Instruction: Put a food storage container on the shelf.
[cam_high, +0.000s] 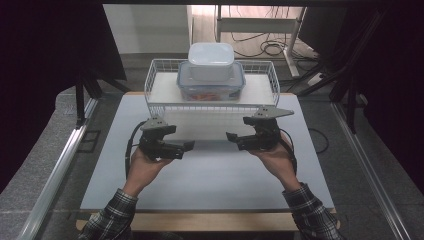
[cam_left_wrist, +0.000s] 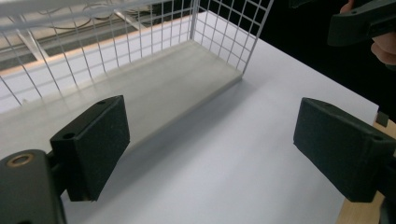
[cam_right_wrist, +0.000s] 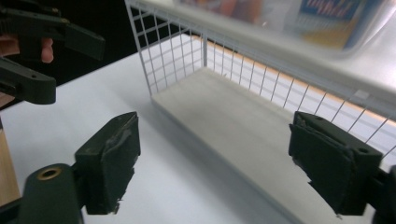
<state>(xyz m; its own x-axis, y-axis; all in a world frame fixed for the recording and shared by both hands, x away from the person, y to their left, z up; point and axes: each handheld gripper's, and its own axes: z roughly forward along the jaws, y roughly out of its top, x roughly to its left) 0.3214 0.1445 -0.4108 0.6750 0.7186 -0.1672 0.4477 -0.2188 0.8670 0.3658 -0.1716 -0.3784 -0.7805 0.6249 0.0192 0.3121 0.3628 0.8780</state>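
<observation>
Two grippers: the left gripper (cam_high: 189, 145) and the right gripper (cam_high: 230, 136), one in each of two hands. One wire basket (cam_high: 161, 67) stands on one white table (cam_high: 210, 175). Two lidded tubs sit on the basket, stacked: one clear tub (cam_high: 186, 87) below and one white tub (cam_high: 211, 61) on top. Each gripper has two black jaws, four in all.

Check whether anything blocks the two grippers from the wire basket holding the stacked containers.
Nothing visible does. The left gripper and right gripper hang open over bare white table, just short of the wire basket. The clear container and the white container on top of it sit inside the basket.
</observation>
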